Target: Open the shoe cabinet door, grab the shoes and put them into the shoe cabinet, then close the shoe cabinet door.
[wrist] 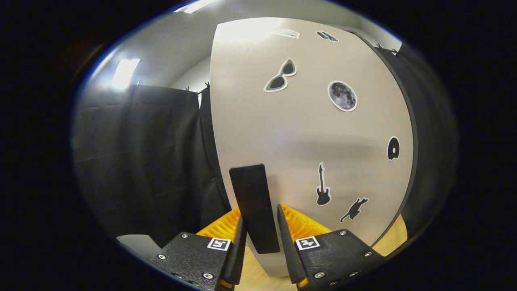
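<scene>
Left background: black cloth wall hanging in folds, clipped along its top edge; pale ceiling with a bright light panel above it.
Lower left corner: small pale grey surface, cut off, just beside the left finger's base.
Door edge: left edge of the shoe cabinet door curving down beside the cloth wall, dark gap behind it.
Door face: plain beige panel, upright, close ahead of the fingers, carrying black-and-white stickers.
Handle: dark flat upright bar on the door near its left edge, lower half lying between the two fingers.
Gripper: fingers drawn close, one on either side of the handle; left finger against the bar's side, right finger almost touching, firm press on both sides not certain.
Stickers, upper door: sunglasses left of a round moon; two smaller stickers near the top edge, too distorted to identify.
Stickers, lower door: guitar just right of the handle; cat below and right of it; a dark disc near the door's right edge.
Floor: light wood strip beneath the door's lower right corner and between the finger bases.
Right background: dark cloth beyond the door's right edge.
</scene>
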Motion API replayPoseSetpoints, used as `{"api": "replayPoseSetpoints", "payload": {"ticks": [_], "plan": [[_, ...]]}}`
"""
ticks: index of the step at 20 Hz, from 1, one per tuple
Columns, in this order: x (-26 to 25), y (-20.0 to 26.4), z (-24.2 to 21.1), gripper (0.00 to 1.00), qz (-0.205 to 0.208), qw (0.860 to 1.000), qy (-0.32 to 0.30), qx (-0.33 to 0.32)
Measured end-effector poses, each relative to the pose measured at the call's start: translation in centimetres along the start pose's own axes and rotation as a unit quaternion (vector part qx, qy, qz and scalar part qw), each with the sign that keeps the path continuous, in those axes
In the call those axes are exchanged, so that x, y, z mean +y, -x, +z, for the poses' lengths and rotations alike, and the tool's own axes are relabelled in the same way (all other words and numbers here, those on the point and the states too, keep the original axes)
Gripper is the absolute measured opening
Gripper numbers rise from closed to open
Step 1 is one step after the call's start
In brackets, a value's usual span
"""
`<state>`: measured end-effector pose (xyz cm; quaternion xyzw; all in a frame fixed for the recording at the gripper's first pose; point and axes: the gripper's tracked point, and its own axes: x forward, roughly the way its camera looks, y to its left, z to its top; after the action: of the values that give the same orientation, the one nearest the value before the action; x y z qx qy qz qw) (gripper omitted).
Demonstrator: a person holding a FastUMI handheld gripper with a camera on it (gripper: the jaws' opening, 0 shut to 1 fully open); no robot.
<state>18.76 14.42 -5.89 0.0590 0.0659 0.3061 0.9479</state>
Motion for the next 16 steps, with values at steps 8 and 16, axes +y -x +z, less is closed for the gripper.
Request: {"api": "replayPoseSetpoints", "payload": {"ticks": [8, 16], "plan": [[-0.1, -1.8, -0.2, 0.49, -0.033, 0.999, 0.024, 0.0], [-0.5, -4.0, -0.1, 0.5, -0.051, 0.998, 0.037, -0.001]]}}
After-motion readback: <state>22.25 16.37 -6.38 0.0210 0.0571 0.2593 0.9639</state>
